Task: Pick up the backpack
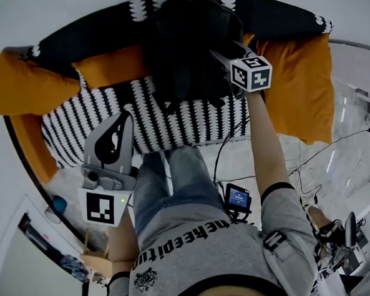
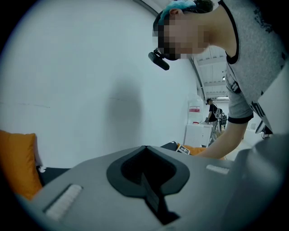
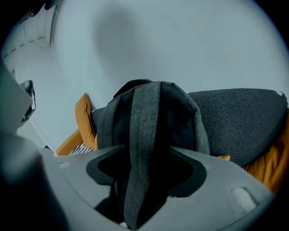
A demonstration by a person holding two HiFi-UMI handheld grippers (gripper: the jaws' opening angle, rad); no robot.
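Two grippers out, only one needed yet. Holds the right gripper (image 1: 220, 56) with jaws wide apart either side of the grey strap (image 3: 142, 135) of the backpack (image 1: 185, 50), propped on the sofa (image 1: 189, 122) between orange cushions (image 1: 108, 66), pads not pressing, probably lined up to close for the lift. Hangs the left gripper (image 1: 122, 120) low by the leg, jaws together on nothing, out of the way.

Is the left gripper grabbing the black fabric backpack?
No, the left gripper is shut on nothing, well apart from the black fabric backpack.
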